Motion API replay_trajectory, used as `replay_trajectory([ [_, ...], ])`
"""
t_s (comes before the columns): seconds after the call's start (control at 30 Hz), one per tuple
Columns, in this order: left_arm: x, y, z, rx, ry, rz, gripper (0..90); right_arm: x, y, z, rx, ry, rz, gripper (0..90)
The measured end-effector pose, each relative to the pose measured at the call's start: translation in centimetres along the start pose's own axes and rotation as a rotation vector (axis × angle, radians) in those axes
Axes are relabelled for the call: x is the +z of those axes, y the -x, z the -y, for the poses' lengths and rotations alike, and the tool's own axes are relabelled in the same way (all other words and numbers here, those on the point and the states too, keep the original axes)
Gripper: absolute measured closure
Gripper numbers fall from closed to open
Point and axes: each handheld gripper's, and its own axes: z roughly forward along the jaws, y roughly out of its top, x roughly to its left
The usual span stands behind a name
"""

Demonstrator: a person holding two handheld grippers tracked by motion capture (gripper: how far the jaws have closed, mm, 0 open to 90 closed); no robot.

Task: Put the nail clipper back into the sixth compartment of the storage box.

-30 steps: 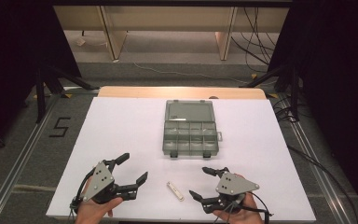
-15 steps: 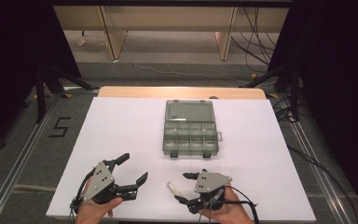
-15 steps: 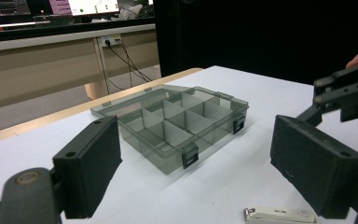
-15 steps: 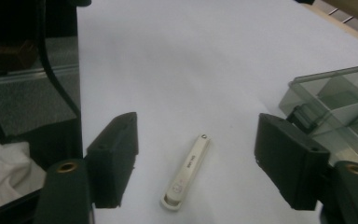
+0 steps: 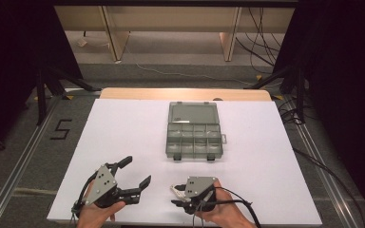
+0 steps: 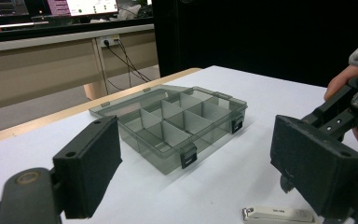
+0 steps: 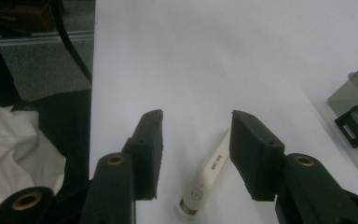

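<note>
Down at the near edge of the white table (image 5: 123, 128), the right gripper (image 5: 177, 194) sits low over a small white stick-shaped thing (image 7: 205, 179), maybe a lip-balm-type tube with some tiny print on its side, hard to read. From the right gripper view the tube lies flat on the table between the two black jaws, slanted, with its round end toward the camera. The jaws have just been closing in on it, but there's a gap on both sides, so the pads aren't pressing on it and it isn't held. In the high view you can just make out a bit of the tube (image 5: 175, 189) poking out by the gripper's tip.

Over on the other side, the left gripper (image 5: 137, 172) is held just above the table with its jaws spread wide and nothing between them. Its own view looks across at the tube (image 6: 278, 214), lying right by its right jaw, and at the other hand behind it.

Further back, about mid-table, sits a smoky-grey clear plastic organizer box (image 5: 193, 130), lid flipped open away from the person, dividers making small compartments, black latches on the near wall. It's well apart from the tube and both grippers.
</note>
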Motion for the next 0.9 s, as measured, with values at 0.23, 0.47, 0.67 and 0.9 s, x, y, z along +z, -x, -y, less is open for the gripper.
replay_trajectory([
  [0.23, 0.1, -0.5, -0.2, 0.077, 0.007, 0.009, 15.7, 0.5, 0.2, -0.1, -0.047, -0.042, -0.006, 71.4],
  [0.47, 0.1, -0.4, -0.1, 0.062, 0.007, 0.008, 15.7, 1.1, 0.1, 0.1, -0.078, -0.098, -0.053, 83.4],
  [0.67, 0.0, 0.0, 0.0, -0.006, 0.001, 0.003, 15.7, 1.6, 0.3, 0.3, -0.088, -0.133, -0.068, 88.1],
  [0.9, -0.1, 0.1, 0.0, -0.012, 0.002, 0.004, 15.7, 2.1, 0.2, 0.5, -0.107, -0.172, -0.083, 90.0],
])
